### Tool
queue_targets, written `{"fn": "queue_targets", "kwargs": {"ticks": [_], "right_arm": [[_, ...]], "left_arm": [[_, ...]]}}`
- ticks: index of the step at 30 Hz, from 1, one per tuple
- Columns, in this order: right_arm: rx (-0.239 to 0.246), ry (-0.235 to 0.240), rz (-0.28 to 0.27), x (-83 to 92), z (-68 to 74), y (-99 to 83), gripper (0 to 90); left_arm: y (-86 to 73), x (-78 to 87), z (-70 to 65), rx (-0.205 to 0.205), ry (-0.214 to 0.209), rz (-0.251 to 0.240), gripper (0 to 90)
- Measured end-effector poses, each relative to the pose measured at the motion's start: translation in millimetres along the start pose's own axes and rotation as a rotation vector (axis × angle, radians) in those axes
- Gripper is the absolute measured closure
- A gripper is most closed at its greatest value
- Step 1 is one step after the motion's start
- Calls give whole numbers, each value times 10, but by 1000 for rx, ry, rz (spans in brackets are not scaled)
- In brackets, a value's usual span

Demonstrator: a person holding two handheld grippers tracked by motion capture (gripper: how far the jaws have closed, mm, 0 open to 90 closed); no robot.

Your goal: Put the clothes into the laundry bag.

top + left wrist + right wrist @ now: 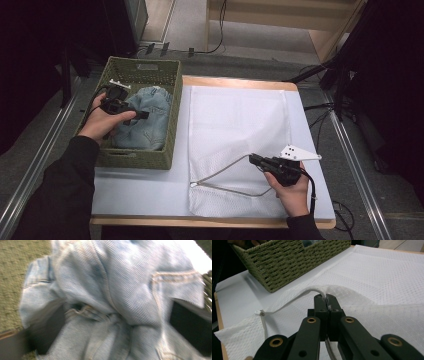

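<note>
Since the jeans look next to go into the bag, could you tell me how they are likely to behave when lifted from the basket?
The crumpled light-blue denim jeans in the green woven basket will probably hang floppy, since they already lie in soft folds. The thick seams suggest some weight. The ribbed weave should not slip easily.

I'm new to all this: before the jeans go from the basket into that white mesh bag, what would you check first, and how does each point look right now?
1. Right gripper clamped on the mesh laundry bag rim: ok.
2. Bag mouth lifted open: ok, its edge is raised off the table.
3. Left gripper holding the jeans: not ok, jaws stand apart with denim between them.
4. Jeans out of the woven basket: not ok, they lie inside.
5. Bag lying flat, unbunched: ok.
</note>
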State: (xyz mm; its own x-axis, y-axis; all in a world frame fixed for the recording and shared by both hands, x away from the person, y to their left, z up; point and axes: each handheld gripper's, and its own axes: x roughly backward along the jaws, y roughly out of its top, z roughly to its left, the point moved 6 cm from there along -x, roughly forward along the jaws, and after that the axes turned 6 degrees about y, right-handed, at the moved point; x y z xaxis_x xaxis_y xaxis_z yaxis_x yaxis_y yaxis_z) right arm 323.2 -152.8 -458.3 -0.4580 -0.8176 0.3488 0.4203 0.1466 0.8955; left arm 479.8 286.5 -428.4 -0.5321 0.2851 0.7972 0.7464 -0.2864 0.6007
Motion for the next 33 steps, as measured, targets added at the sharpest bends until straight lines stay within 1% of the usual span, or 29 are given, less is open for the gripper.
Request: {"fn": "queue_targets", "kwargs": {"ticks": [1,2,3,4,5,6,8,9,10,11,12,14,16,17,18,19,20,21,22,23,24,25,26,28,30,32,33], "right_arm": [[1,1,1,-4,3,-1,900],[3,3,2,-7,4,-2,900],[4,3,3,-8,5,-2,900],[4,3,3,-8,4,-3,900],[3,4,3,-7,2,-5,900],[2,3,4,-7,-1,-7,900],[2,4,6,-7,-7,-15,900],[1,7,5,-8,-7,-19,900],[1,7,4,-9,-9,-22,900],[2,7,5,-8,-11,-25,900],[2,8,5,-7,-14,-30,900],[-4,9,8,-8,-19,-39,900],[-3,10,8,-13,-22,-42,900],[-3,9,11,-13,-19,-43,900],[-1,8,11,-14,-16,-42,900],[1,7,11,-13,-13,-40,900],[4,7,9,-11,-11,-38,900],[5,6,10,-9,-11,-38,900],[6,7,11,-6,-14,-38,900],[4,7,12,-6,-16,-40,900],[0,6,15,-5,-19,-42,900],[0,5,14,-5,-22,-43,900],[-1,7,13,-5,-24,-42,900],[0,6,13,-4,-29,-41,900],[0,8,14,-2,-31,-40,900],[-1,8,15,3,-36,-39,900],[0,7,15,3,-36,-39,900]], "left_arm": [[19,-35,-5,19,1,-5,0],[29,-79,-20,28,-1,5,0],[32,-134,-54,25,-10,20,0],[27,-202,-87,19,-4,51,0],[10,-275,-119,8,5,93,0],[-14,-344,-153,-6,1,136,0],[-71,-458,-191,-9,-21,208,0],[-118,-499,-179,-24,-24,245,0],[-180,-540,-165,-64,0,290,0],[-239,-578,-161,-90,21,334,0],[-246,-587,-170,-119,31,332,0],[-252,-595,-190,-149,46,334,0],[-259,-596,-196,-168,47,331,0],[-247,-580,-193,-176,46,323,20],[-227,-558,-195,-179,36,314,110],[-204,-537,-196,-168,31,301,202],[-185,-515,-188,-154,13,295,351],[-172,-495,-167,-120,6,296,417],[-167,-487,-164,-92,-8,297,540],[-164,-469,-158,-72,-31,303,596],[-156,-455,-159,-51,-43,301,638],[-145,-431,-164,-53,-45,294,671],[-128,-400,-167,-63,-48,280,686],[-84,-322,-157,-45,-57,234,703],[-36,-229,-132,-25,-63,171,708],[16,-125,-115,-27,-56,106,711],[41,-70,-115,-17,-66,73,712]]}}
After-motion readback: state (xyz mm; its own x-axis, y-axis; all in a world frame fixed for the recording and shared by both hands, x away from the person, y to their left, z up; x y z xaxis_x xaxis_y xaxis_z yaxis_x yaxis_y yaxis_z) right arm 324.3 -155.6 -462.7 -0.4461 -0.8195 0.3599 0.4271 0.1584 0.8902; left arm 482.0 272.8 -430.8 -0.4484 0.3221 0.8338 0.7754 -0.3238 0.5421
